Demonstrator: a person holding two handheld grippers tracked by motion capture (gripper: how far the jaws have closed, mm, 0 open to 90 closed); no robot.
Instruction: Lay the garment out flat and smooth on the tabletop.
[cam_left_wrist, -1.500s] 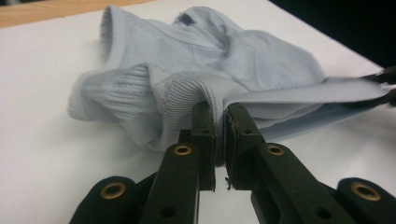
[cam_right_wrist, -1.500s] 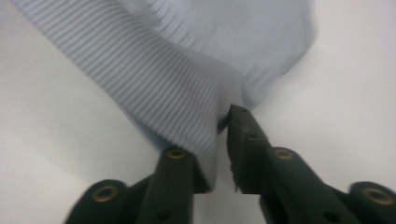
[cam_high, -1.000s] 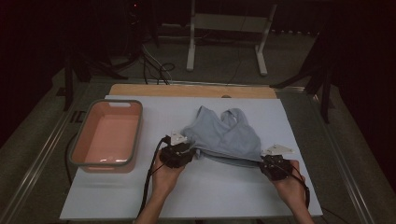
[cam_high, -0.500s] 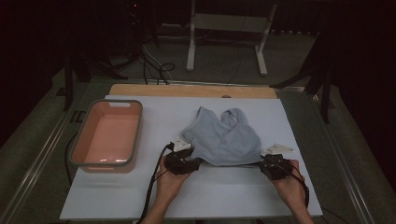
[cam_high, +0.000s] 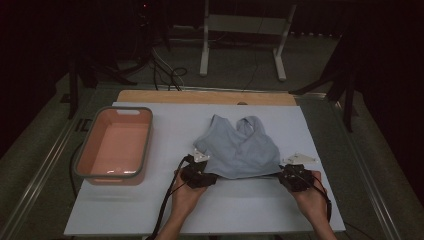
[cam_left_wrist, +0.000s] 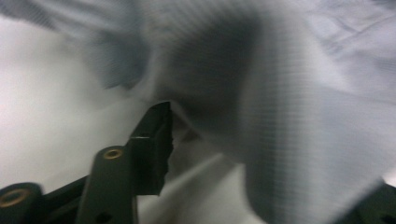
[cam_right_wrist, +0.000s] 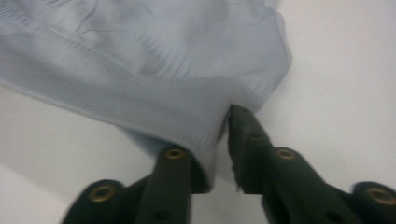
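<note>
A pale blue-grey sleeveless top (cam_high: 240, 150) lies on the white table, straps toward the far side. My left gripper (cam_high: 209, 172) is at its lower left corner. In the left gripper view the jaws (cam_left_wrist: 266, 154) stand wide apart with loose cloth (cam_left_wrist: 289, 93) draped between them and over the right one; they have just been closing a little without pinching it. My right gripper (cam_high: 283, 172) is at the lower right corner. In the right gripper view it (cam_right_wrist: 212, 135) is shut on the ribbed hem (cam_right_wrist: 140, 107).
A pink tub with a grey rim (cam_high: 146, 142) stands empty at the left of the white table (cam_high: 225, 210). A wooden strip (cam_high: 205, 96) runs along the far edge. A metal stand (cam_high: 240, 45) and cables are on the dark floor beyond.
My left hand has come lower and nearer the front edge, slightly rightward, and the top's left lower corner has settled with it. The right hand has stayed put.
</note>
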